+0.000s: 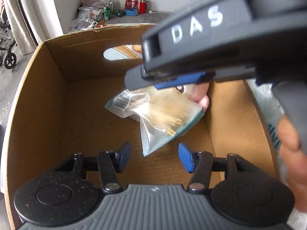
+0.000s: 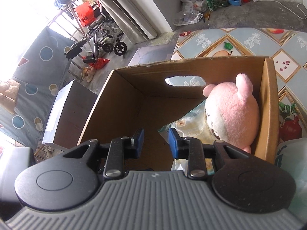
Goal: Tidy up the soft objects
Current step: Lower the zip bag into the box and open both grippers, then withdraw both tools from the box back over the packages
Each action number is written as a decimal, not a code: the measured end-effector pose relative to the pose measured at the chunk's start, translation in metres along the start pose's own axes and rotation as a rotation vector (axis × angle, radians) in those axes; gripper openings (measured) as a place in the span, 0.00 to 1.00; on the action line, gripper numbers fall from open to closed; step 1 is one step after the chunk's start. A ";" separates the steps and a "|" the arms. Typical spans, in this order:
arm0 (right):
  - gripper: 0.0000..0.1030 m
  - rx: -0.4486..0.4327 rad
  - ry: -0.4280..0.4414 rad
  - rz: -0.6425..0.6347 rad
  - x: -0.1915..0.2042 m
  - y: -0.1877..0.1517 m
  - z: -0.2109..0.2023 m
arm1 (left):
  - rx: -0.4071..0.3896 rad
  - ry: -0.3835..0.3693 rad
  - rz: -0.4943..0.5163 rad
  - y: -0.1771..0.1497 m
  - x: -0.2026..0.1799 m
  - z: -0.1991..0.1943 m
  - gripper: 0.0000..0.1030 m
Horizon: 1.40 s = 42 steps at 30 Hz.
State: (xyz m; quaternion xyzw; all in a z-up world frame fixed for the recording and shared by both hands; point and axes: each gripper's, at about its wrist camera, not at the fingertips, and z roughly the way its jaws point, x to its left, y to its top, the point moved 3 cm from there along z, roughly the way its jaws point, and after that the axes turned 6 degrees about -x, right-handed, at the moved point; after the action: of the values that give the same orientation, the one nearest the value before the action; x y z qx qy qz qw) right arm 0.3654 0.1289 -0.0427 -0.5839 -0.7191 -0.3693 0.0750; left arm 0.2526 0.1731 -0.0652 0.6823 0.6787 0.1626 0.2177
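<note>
A brown cardboard box [image 1: 38, 99] fills the left wrist view. On its floor lies a clear plastic bag [image 1: 165, 115] with pale yellow contents and a barcode label. My left gripper [image 1: 155, 158] hangs open just above the bag's near corner, and its pads do not touch it. In the right wrist view a pink plush toy [image 2: 236, 113] leans in the box's right corner [image 2: 267, 103] on top of the bag [image 2: 191, 122]. My right gripper [image 2: 156, 142] stands partly open over the box, with nothing between its blue pads. Its dark housing [image 1: 211, 44] crosses the upper left wrist view.
The box stands on a table with a patterned cloth [image 2: 249, 38]. A person's hand [image 1: 289, 145] is at the right edge. A pale plastic bag [image 1: 268, 103] lies outside the box's right wall. A smaller box [image 2: 67, 107], a wheelchair [image 2: 107, 40] and floor clutter [image 2: 211, 0] lie beyond.
</note>
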 end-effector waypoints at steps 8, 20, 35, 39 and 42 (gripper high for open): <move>0.27 -0.053 0.002 -0.021 -0.009 0.007 -0.030 | 0.091 0.061 -0.011 -0.004 0.006 0.034 0.49; 0.27 -0.051 0.017 0.011 -0.027 0.001 -0.030 | 0.053 0.206 -0.158 0.008 0.053 0.035 0.48; 0.27 -0.059 0.056 0.003 -0.024 -0.008 -0.033 | 0.009 0.296 -0.202 0.014 0.046 0.040 0.54; 0.30 -0.081 0.085 0.017 -0.024 -0.008 -0.036 | -0.038 0.244 -0.208 0.011 0.038 0.014 0.75; 0.36 -0.096 0.102 0.029 -0.023 -0.008 -0.041 | -0.095 0.239 -0.196 0.010 0.029 -0.003 0.81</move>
State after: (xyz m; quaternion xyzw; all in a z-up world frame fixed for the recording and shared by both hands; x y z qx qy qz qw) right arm 0.3518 0.0852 -0.0291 -0.5777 -0.6871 -0.4316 0.0889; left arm 0.2604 0.2020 -0.0589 0.5774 0.7547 0.2527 0.1822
